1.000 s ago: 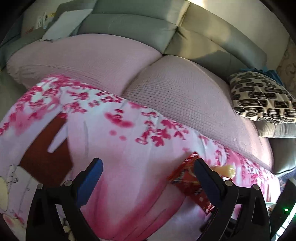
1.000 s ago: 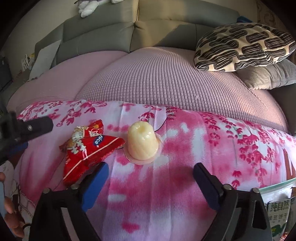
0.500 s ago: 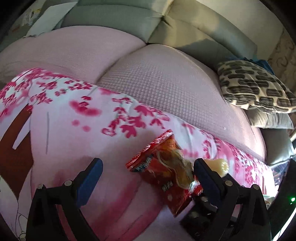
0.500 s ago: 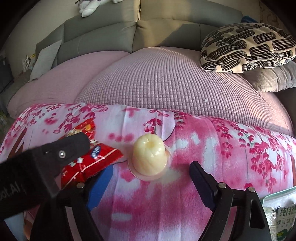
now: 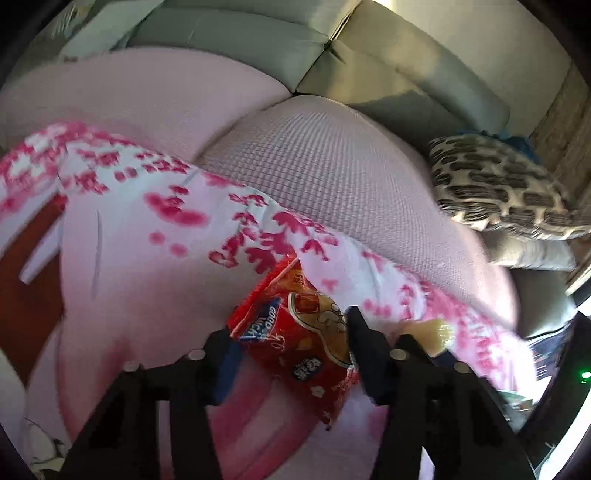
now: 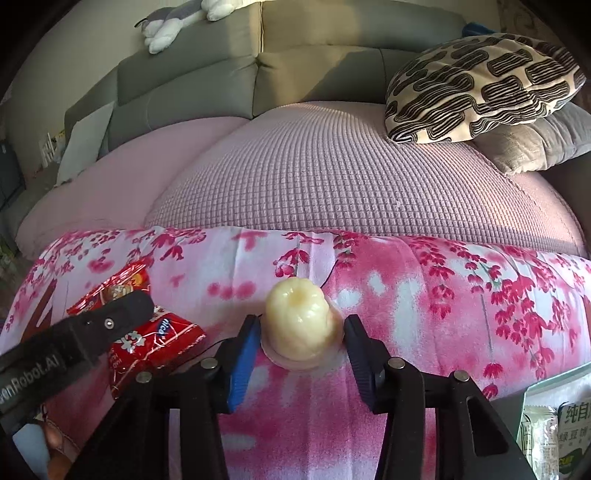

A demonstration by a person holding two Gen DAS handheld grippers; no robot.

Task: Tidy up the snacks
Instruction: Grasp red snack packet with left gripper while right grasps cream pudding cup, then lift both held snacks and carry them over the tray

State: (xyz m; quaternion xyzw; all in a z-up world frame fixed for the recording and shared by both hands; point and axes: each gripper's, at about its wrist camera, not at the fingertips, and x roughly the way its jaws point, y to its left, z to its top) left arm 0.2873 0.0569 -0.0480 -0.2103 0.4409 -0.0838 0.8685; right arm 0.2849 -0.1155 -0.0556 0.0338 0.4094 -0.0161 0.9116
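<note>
A red snack packet [image 5: 299, 343] lies on the pink floral cloth [image 5: 147, 277]. My left gripper [image 5: 291, 339] has closed in around it, jaws touching its two sides. The packet also shows in the right wrist view [image 6: 147, 332], partly under the left gripper's black finger [image 6: 110, 321]. A pale yellow jelly cup [image 6: 301, 325] stands upside down on the cloth [image 6: 443, 314]. My right gripper [image 6: 301, 332] has its jaws narrowed on either side of the cup, about touching it. The cup peeks out in the left wrist view [image 5: 437, 332].
A sofa with pink quilted seat covers [image 6: 332, 177] lies beyond the cloth. A black-and-cream patterned pillow [image 6: 480, 85] rests at the back right. A green-and-white snack bag [image 6: 554, 424] sits at the lower right. A plush toy [image 6: 173, 22] lies on the sofa back.
Both grippers moved forward and narrowed from wide open: the left onto the red packet, the right around the jelly cup.
</note>
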